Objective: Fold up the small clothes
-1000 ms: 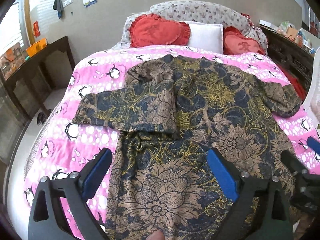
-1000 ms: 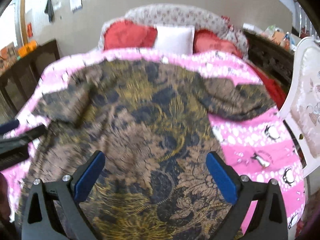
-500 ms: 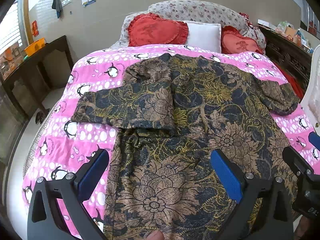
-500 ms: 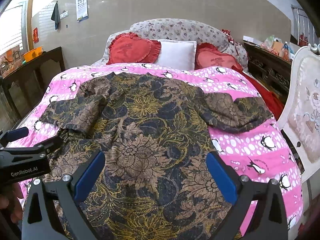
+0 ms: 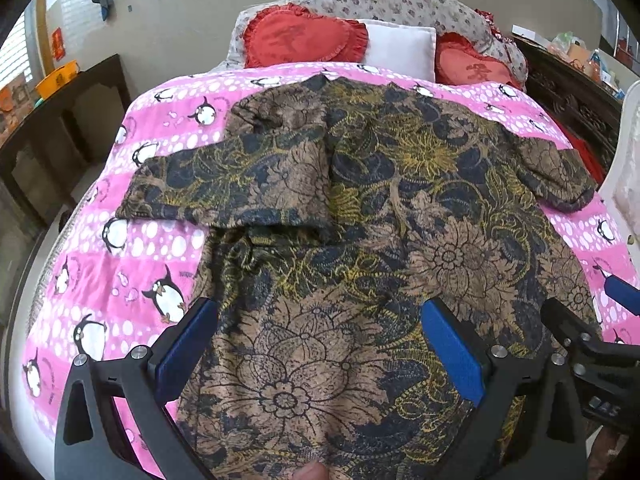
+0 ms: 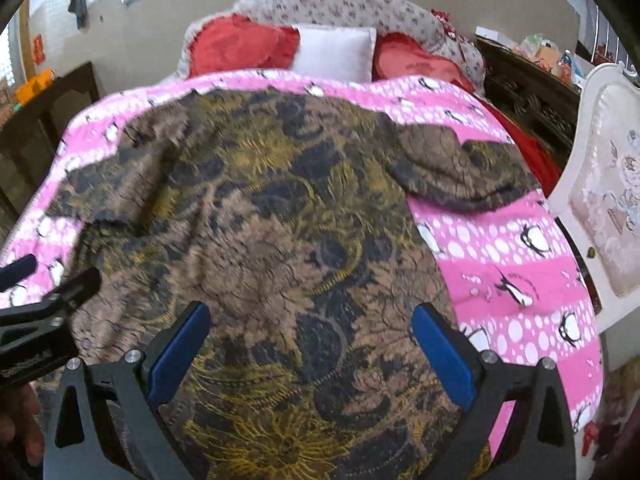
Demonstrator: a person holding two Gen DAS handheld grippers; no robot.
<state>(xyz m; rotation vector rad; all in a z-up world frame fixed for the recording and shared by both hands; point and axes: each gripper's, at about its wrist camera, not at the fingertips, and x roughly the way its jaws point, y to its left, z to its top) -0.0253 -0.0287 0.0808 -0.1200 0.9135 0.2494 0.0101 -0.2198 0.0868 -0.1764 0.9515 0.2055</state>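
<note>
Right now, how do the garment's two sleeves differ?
The left sleeve is folded across the garment's body, its end reaching past the body's left edge onto the quilt; the right sleeve lies spread outward, unfolded. The left sleeve lies as a long flat band; the right sleeve looks short and rounded. Both carry the same dark floral print, and neither is gripped.

Left hand-held gripper (image 5: 320, 344): jaws spread wide, nothing between blue pads (image 5: 188, 348). Right hand-held gripper (image 6: 312, 348): jaws equally wide, empty. Both level, side by side, pointing forward.
</note>
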